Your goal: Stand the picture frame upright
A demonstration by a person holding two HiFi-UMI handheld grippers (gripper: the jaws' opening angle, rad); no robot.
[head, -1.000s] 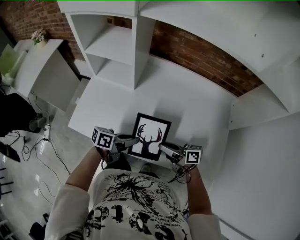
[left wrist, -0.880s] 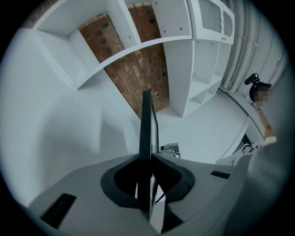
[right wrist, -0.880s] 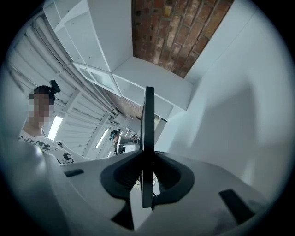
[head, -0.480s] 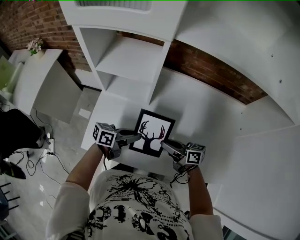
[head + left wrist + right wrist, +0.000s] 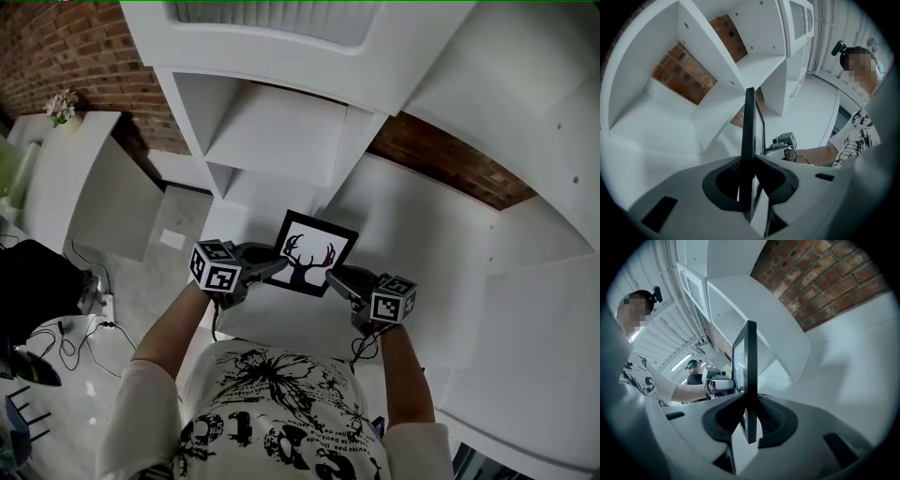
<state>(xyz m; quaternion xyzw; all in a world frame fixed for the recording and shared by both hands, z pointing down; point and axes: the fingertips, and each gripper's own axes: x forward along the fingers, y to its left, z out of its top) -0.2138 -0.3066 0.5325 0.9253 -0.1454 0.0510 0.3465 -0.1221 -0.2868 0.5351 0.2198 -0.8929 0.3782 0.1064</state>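
Observation:
The picture frame (image 5: pixel 312 251), black-edged with a dark antlered deer head on white, hangs in the air over the white tabletop (image 5: pixel 422 225), just in front of the shelf unit. My left gripper (image 5: pixel 278 264) is shut on its left edge and my right gripper (image 5: pixel 335 275) is shut on its right edge. In the left gripper view the frame (image 5: pixel 749 126) stands edge-on, pinched between the jaws of that gripper (image 5: pixel 751 165), with the right gripper's marker cube beyond it. The right gripper view shows the same thin edge (image 5: pixel 750 371) clamped in that gripper (image 5: pixel 751 405).
A white shelf unit (image 5: pixel 281 131) with open compartments stands straight ahead against a brick wall (image 5: pixel 66 47). A low white cabinet (image 5: pixel 70 178) with a small flower pot (image 5: pixel 62 105) is at the left. Cables lie on the floor (image 5: pixel 56 347) at lower left.
Both grippers have carried the frame forward, off the tabletop's near part and up close to the shelf unit. The frame has rolled slightly clockwise in the head view.

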